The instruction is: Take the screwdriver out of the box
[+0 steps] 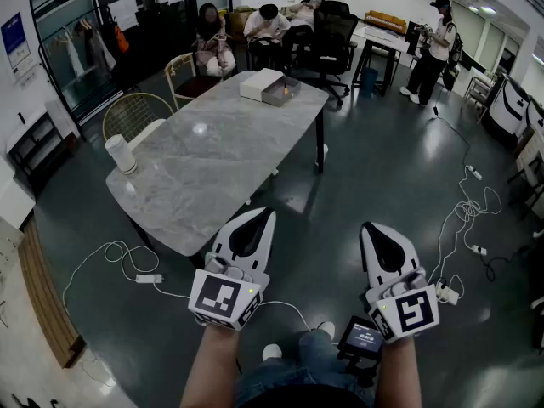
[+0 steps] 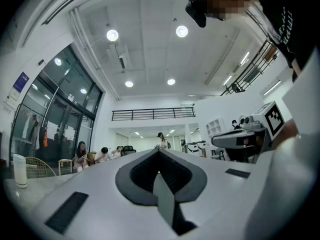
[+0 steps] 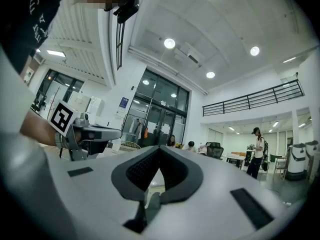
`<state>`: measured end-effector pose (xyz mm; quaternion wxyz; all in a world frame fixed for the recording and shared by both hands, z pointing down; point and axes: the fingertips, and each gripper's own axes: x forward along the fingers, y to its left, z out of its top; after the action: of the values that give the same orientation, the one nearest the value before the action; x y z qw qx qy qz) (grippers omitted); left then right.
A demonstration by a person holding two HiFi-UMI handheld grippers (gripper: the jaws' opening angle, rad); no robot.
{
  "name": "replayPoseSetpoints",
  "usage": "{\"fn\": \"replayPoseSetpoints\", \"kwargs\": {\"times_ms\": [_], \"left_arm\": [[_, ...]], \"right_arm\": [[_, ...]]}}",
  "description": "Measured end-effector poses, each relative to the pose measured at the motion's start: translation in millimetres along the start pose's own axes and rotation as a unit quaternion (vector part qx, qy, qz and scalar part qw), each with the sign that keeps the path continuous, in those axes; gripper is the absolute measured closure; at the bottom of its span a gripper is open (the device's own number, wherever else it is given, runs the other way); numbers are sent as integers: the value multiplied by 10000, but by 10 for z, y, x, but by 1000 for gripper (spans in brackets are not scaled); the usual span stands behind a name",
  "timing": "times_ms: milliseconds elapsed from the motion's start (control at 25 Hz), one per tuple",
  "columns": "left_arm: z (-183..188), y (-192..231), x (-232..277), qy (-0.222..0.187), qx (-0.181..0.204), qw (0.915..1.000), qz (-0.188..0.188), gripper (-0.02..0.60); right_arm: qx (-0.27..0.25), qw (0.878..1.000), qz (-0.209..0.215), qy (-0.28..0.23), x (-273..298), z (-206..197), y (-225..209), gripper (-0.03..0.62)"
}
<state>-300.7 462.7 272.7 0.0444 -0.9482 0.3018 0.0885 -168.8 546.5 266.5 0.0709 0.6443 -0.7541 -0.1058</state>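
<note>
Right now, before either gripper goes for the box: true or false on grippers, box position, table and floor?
1. The left gripper and the right gripper both have their jaws together and hold nothing. True.
2. The box sits at the near edge of the table. False: it is at the far end.
3. The left gripper touches the box. False: both grippers are well short of it.
4. A white cylinder stands at the table's left edge. True.
5. The floor has no cables on it. False: cables lie on the floor at the right.
</note>
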Motion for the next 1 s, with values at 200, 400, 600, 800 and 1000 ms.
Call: {"fn": "replayPoseSetpoints", "kwargs": {"times_ms": [200,400,600,800,1000], "left_arm": [[-1,101,-124,-42,63,10000,-53,569],[11,168,-46,-58,148,9997,-161,569],[-145,278,289,47,222,9995,-217,569],[-388,464,916,259,312,9989,-236,569],[-544,716,1760,330,346,9988,-112,569]], "right_arm": [[-52,10000,-24,50,13,23,166,569],[-87,9999,13,134,168,-18,160,569],[-23,9999,104,-37,471,-154,-15,568],[90,9998,160,-37,969,-387,-467,568],[177,9995,244,-85,1610,-538,-1118,568]]}}
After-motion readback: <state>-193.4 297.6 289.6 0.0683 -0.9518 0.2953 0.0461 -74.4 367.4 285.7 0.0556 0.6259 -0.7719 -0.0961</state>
